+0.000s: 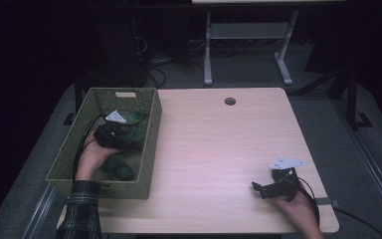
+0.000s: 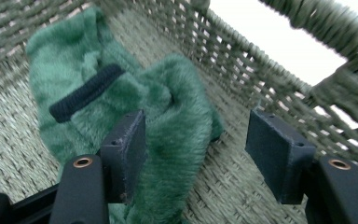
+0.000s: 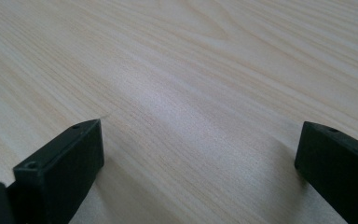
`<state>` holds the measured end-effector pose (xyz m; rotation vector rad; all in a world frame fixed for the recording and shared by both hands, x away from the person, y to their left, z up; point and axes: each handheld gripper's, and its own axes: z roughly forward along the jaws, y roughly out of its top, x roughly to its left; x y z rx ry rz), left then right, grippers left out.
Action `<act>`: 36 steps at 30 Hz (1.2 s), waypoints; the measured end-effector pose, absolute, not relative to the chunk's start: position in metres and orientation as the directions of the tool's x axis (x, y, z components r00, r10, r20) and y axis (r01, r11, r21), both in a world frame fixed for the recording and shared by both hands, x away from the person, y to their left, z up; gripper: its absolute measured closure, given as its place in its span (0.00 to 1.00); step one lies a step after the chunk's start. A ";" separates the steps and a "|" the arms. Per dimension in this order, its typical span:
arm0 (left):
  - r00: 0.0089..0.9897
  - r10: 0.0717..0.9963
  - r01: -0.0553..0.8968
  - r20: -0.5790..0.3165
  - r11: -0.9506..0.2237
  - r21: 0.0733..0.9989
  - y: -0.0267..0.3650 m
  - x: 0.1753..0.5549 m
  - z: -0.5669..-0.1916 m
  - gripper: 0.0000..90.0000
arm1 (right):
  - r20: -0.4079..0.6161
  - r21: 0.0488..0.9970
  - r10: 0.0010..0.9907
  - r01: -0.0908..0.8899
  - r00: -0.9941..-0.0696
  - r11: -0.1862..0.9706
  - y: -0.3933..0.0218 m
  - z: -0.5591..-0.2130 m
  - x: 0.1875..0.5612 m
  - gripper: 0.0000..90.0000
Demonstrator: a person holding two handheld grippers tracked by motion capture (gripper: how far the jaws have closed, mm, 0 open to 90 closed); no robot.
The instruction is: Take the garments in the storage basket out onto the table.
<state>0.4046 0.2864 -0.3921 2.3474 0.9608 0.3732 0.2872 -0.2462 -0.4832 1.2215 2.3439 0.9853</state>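
- Two hand-held grippers are in play, and I watch them from far away.
- My left hand-held gripper (image 2: 196,154) is down inside the green woven basket (image 1: 151,137), which sits on the left part of the surface (image 1: 219,149).
- Its jaws stand apart and do not squeeze anything. It is let go, not clenched.
- A fluffy green cloth (image 2: 168,116) lies on the basket floor, bunched up near the woven wall.
- One jaw of the left hand-held gripper sits right at the cloth's edge, with the soft fur bulging into the gap. The other jaw is off the cloth, close to the basket wall.
- A dark ribbed band (image 2: 86,92) lies across the cloth, farther from the jaws.
- In the high view I see more green cloth in the basket around my left hand (image 1: 92,157).
- My right hand-held gripper (image 1: 261,189) rests low over the bare pale wood, near the front right corner.
- Its jaws are spread wide with only wood between them, so it is let go too.
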 end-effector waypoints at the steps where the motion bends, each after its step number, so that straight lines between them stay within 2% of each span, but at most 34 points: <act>1: 0.705 0.708 0.554 0.042 -0.587 0.590 0.287 0.406 -0.394 0.41 | 0.033 0.702 0.811 0.591 -0.584 0.397 -0.246 -0.483 0.287 0.01; 11: 0.676 0.734 0.611 0.063 -0.607 0.508 0.287 0.412 -0.409 0.48 | 0.033 0.702 0.811 0.591 -0.583 0.397 -0.246 -0.483 0.287 0.01; 17: 0.667 0.743 0.634 0.055 -0.605 0.481 0.289 0.413 -0.412 0.65 | 0.033 0.702 0.811 0.591 -0.584 0.397 -0.246 -0.483 0.287 0.01; 18: 0.662 0.748 0.643 0.049 -0.600 0.476 0.289 0.413 -0.412 0.74 | 0.033 0.702 0.811 0.591 -0.584 0.397 -0.246 -0.483 0.287 0.01; 19: 0.657 0.752 0.649 0.044 -0.595 0.475 0.290 0.413 -0.411 0.74 | 0.033 0.702 0.811 0.591 -0.584 0.397 -0.246 -0.483 0.287 0.01; 21: 0.648 0.761 0.664 0.020 -0.577 0.476 0.292 0.413 -0.410 0.85 | 0.033 0.702 0.811 0.591 -0.584 0.397 -0.246 -0.483 0.287 0.01; 24: 0.629 0.777 0.687 -0.017 -0.546 0.480 0.294 0.413 -0.407 0.93 | 0.033 0.702 0.811 0.591 -0.584 0.397 -0.246 -0.483 0.287 0.01; 36: 0.605 0.787 0.698 -0.120 -0.452 0.556 0.303 0.408 -0.389 0.96 | 0.033 0.702 0.811 0.591 -0.584 0.397 -0.246 -0.483 0.287 0.01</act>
